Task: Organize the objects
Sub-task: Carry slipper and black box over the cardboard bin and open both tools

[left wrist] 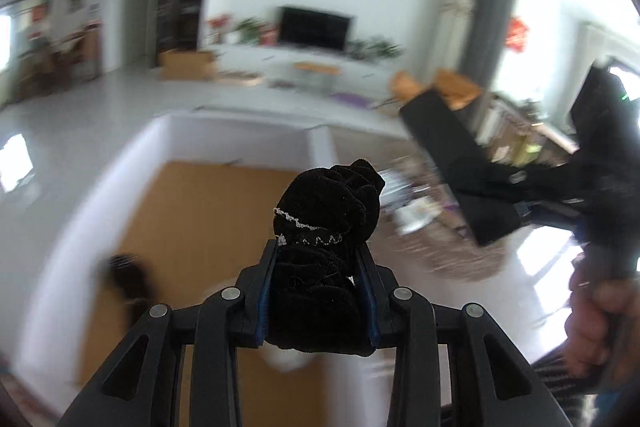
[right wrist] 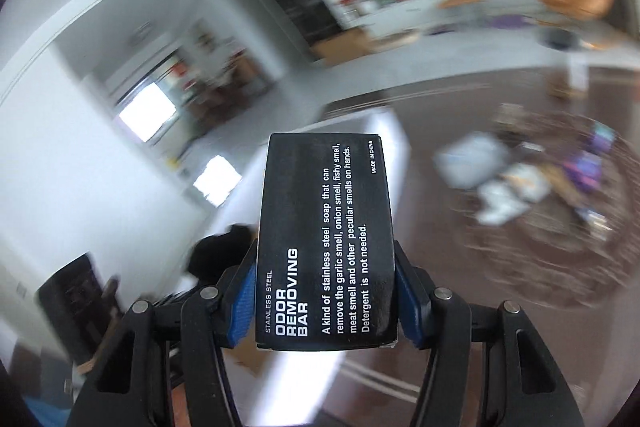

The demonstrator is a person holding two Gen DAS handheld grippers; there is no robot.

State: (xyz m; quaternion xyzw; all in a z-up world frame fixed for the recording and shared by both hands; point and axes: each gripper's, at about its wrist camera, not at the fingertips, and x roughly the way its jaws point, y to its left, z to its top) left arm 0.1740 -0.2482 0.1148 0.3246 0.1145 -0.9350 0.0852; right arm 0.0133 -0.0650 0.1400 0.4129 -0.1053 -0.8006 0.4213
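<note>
Blurred living-room floor lies beyond both tongs: left gripper pinches what seems a black velvet scrunchie, right gripper clamps a black box.

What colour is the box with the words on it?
Black with white writing. The box shows best in the right wrist view, held up close.

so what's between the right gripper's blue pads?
A black printed odor-removing-bar box, clamped between the right gripper pads; clear in the right wrist view.
</note>
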